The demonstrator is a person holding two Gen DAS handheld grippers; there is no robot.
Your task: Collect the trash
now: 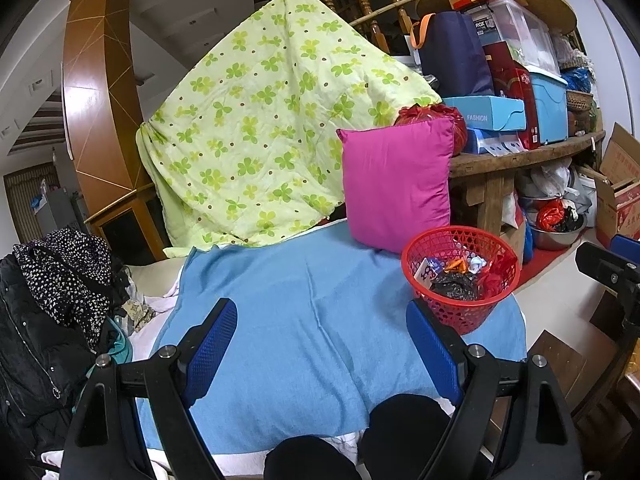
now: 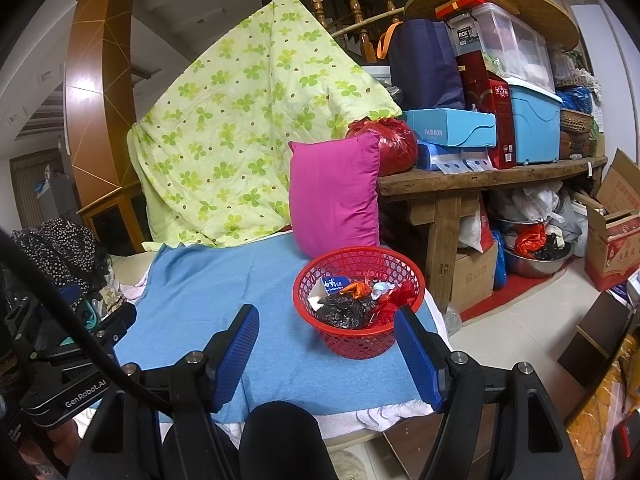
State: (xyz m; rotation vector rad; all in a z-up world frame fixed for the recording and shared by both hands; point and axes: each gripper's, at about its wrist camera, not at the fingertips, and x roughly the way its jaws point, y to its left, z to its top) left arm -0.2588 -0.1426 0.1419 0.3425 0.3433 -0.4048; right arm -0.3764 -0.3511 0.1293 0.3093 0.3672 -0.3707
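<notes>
Basket [image 2: 358, 304] beyond right open jaws

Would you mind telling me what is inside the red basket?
The red basket holds a crumpled black bag, red wrappers, an orange scrap and a blue-and-white packet. Anything beneath these is covered.

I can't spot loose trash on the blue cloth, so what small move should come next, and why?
Probably hold both hands back and stop. The red plastic mesh basket already holds the wrappers and crumpled black bag, the blue cloth shows nothing loose, and the left gripper and right gripper stand open and empty.
</notes>
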